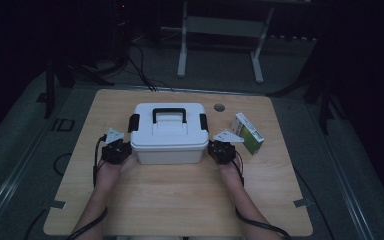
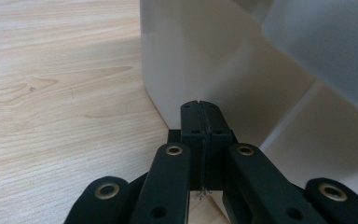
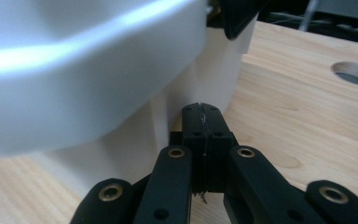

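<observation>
White storage box point(image 1: 168, 134) sitting mid-tabletop point(image 1: 180, 200), black handle point(image 1: 169, 114) on the lid, black latches at both ends. No readable writing on the box. Green-and-white carton point(image 1: 247, 133) lying just right of it, print too small to read. Left gripper point(image 1: 116, 150) tucked against the box's left end, under the lid's rim; fingers point(image 2: 191, 122) pressed together, nothing between them, tips right at the white wall low down. Right gripper point(image 1: 223, 150) mirrored at the box's right end, fingers point(image 3: 193, 123) likewise closed flat on each other, nosing in beneath the overhanging lid. Round hole point(image 3: 355, 73) in the tabletop beyond the box, well apart from both grippers.
</observation>
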{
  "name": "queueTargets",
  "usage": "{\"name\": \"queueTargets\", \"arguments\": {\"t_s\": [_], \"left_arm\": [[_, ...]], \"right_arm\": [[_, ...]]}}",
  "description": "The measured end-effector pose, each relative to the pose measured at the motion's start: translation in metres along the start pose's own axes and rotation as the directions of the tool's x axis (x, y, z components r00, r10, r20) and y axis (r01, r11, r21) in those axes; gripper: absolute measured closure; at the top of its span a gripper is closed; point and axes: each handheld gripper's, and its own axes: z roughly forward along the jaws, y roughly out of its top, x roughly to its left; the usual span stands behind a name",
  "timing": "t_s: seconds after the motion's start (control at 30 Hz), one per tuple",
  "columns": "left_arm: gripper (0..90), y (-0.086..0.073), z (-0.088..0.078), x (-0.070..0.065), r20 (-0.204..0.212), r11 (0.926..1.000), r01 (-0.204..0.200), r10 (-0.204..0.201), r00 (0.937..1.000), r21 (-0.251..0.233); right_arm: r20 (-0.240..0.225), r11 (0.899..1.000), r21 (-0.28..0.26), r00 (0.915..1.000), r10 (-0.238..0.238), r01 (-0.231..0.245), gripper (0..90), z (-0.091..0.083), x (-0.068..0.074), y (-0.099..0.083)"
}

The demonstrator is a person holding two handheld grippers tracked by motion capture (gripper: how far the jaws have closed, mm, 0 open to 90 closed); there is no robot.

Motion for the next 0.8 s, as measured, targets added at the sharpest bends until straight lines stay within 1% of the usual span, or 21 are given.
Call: {"name": "queueTargets", "arguments": {"t_s": [0.03, 0.1, 0.13, 0.17, 0.2, 0.3, 0.37, 0.4, 0.43, 0.47, 0.53, 0.57, 0.6, 0.63, 0.7, 0.73, 0.8], "left_arm": [[89.4, 0.0, 0.0, 0.0, 0.004, 1.0, -0.001, 0.001, 1.0, 0.002], [89.5, -0.001, -0.001, 0.0, 0.008, 1.0, -0.007, 0.007, 0.9999, 0.0], [89.6, -0.001, -0.002, -0.001, 0.01, 1.0, -0.009, 0.009, 0.9999, 0.0], [89.6, -0.001, -0.002, -0.001, 0.006, 0.9998, -0.019, 0.019, 0.9998, -0.001], [89.6, -0.002, -0.003, -0.002, 0.006, 0.9998, -0.021, 0.021, 0.9998, -0.002], [89.6, -0.002, -0.004, -0.005, 0.004, 0.9997, -0.025, 0.025, 0.9997, 0.003], [89.6, -0.002, -0.005, -0.008, 0.005, 0.9989, -0.046, 0.046, 0.9989, 0.011], [89.6, -0.003, -0.006, -0.01, 0.007, 0.9982, -0.059, 0.059, 0.9982, 0.012], [89.6, -0.003, -0.006, -0.011, 0.011, 0.9976, -0.067, 0.067, 0.9977, 0.015], [89.6, -0.003, -0.007, -0.012, 0.016, 0.9973, -0.071, 0.071, 0.9974, 0.017], [89.7, -0.003, -0.008, -0.016, 0.023, 0.997, -0.072, 0.072, 0.9971, 0.026], [89.7, -0.004, -0.008, -0.017, 0.026, 0.997, -0.074, 0.074, 0.9969, 0.024], [89.6, -0.004, -0.009, -0.019, 0.035, 0.9969, -0.075, 0.074, 0.9966, 0.024], [89.7, -0.005, -0.01, -0.02, 0.045, 0.9963, -0.083, 0.081, 0.9957, 0.025], [89.7, -0.006, -0.012, -0.023, 0.051, 0.995, -0.096, 0.094, 0.9943, 0.028], [89.7, -0.006, -0.012, -0.025, 0.056, 0.9948, -0.096, 0.094, 0.994, 0.033], [89.6, -0.007, -0.014, -0.028, 0.062, 0.9948, -0.095, 0.093, 0.9937, 0.036]], "right_arm": [[0.004, 1.0, -0.001, 1.0, 0.0, 0.0, 90.0, 0.0, 0.001, 0.0], [-0.007, 1.0, -0.004, 0.9998, 0.02, -0.02, 90.0, 0.0, 0.0, 0.0], [-0.002, 1.0, -0.007, 0.9999, 0.013, -0.013, 90.0, -0.001, 0.001, 0.0], [0.0, 1.0, -0.004, 0.9999, 0.011, -0.011, 90.0, -0.002, 0.001, -0.001], [-0.002, 1.0, -0.004, 0.9999, 0.014, -0.014, 90.0, -0.003, 0.002, -0.001], [-0.006, 1.0, -0.005, 1.0, 0.004, -0.004, 90.0, -0.006, 0.003, -0.003], [-0.009, 1.0, -0.003, 1.0, -0.003, 0.003, 90.0, -0.009, 0.003, -0.004], [-0.01, 1.0, -0.005, 1.0, 0.001, -0.001, 90.0, -0.01, 0.002, -0.005], [-0.017, 1.0, -0.002, 0.9998, 0.014, -0.014, 90.0, -0.012, 0.001, -0.006], [-0.022, 1.0, -0.001, 0.9996, 0.015, -0.015, 90.0, -0.014, 0.0, -0.007], [-0.023, 1.0, 0.002, 0.9997, 0.009, -0.009, 90.0, -0.018, 0.0, -0.008], [-0.016, 1.0, 0.002, 0.9999, -0.006, 0.006, 90.0, -0.02, 0.0, -0.009], [-0.014, 1.0, 0.002, 0.9998, -0.011, 0.011, 90.0, -0.022, 0.0, -0.01], [-0.014, 1.0, 0.004, 0.9997, -0.018, 0.018, 90.0, -0.024, 0.0, -0.011], [-0.022, 1.0, 0.003, 0.9995, -0.024, 0.024, 90.0, -0.029, -0.001, -0.014], [-0.026, 1.0, 0.004, 0.9993, -0.025, 0.025, 90.0, -0.031, -0.002, -0.015], [-0.018, 0.999, 0.009, 0.9991, -0.038, 0.038, 90.0, -0.036, -0.001, -0.016]]}}
